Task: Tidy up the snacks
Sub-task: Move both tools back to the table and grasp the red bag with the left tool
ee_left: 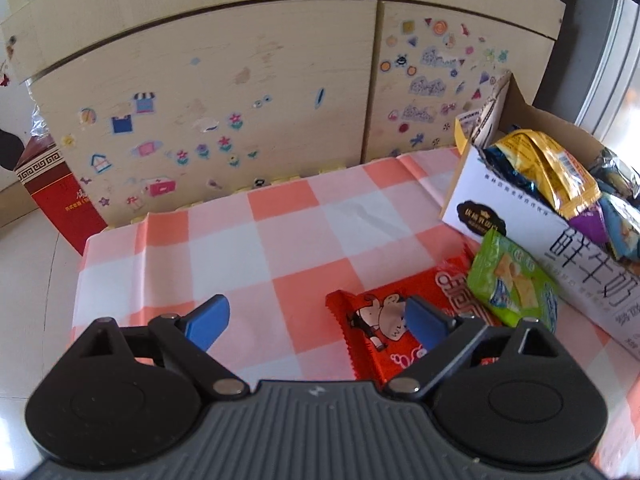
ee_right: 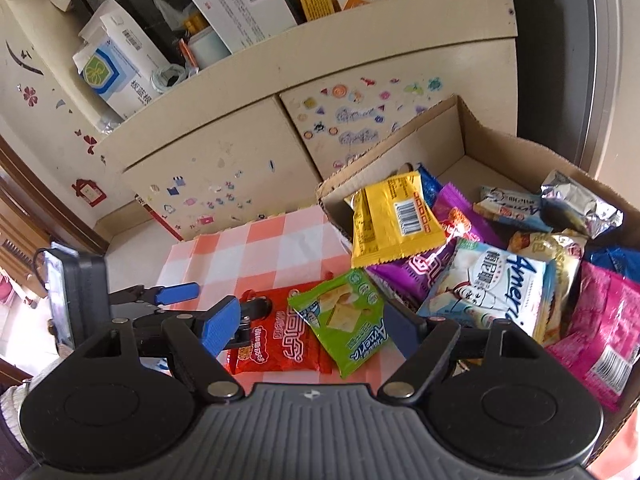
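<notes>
A red snack packet [ee_left: 372,320] lies flat on the checked cloth [ee_left: 256,240], and a green packet [ee_left: 512,280] leans on it against the box. My left gripper [ee_left: 316,322] stands open low over the cloth, its right pad over the red packet and its left pad over bare cloth. In the right wrist view my right gripper [ee_right: 312,326] is open above the red packet [ee_right: 280,340] and the green packet [ee_right: 344,320]. The left gripper's fingers [ee_right: 180,292] show there at the red packet's left end. A cardboard box [ee_right: 400,140] to the right holds several packets, with a yellow one [ee_right: 392,216] on top.
A pale cabinet [ee_left: 240,92] covered in stickers stands just behind the cloth. Its open shelf [ee_right: 280,44] above is crammed with boxes. A red carton [ee_left: 60,196] sits on the floor at the left. The box's white printed side [ee_left: 520,216] faces the packets.
</notes>
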